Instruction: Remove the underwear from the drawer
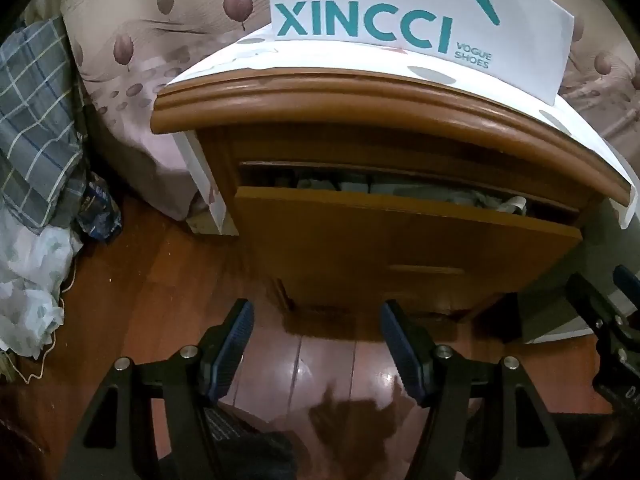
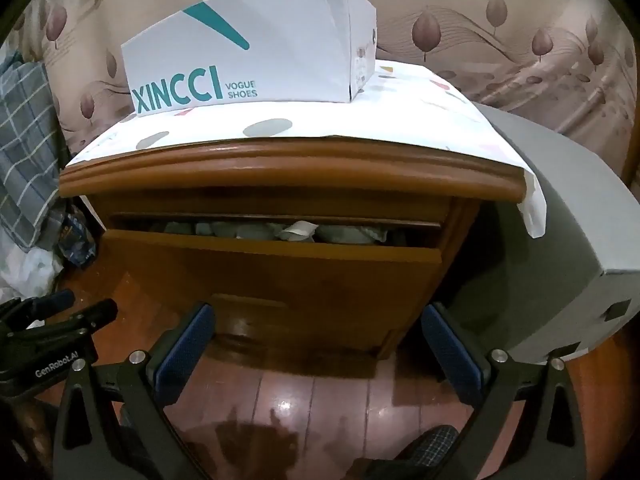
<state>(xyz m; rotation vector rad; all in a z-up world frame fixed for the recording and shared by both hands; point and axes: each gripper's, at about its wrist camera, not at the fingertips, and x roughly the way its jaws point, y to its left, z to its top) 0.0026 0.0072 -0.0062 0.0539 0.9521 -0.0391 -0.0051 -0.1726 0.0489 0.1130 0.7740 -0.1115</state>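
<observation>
Drawer [image 2: 276, 268]: ajar under the nightstand's front edge, pale underwear [image 2: 300, 231] showing.
Grippers: left gripper [image 1: 316, 336] and right gripper [image 2: 316, 344] both released, empty.
Advice: widen the gap first.

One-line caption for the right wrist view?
Open right gripper hovers before a wooden nightstand whose drawer is ajar, showing folded clothes; a shoe box sits on top.

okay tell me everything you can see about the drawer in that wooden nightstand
The drawer is the nightstand's top one, orange-brown glossy wood with a flat front and a recessed pull low on its face. It stands pulled out only partway, leaving a narrow gap. Crumpled pale grey and white fabric fills it to the rim. Neither gripper touches it.
</observation>
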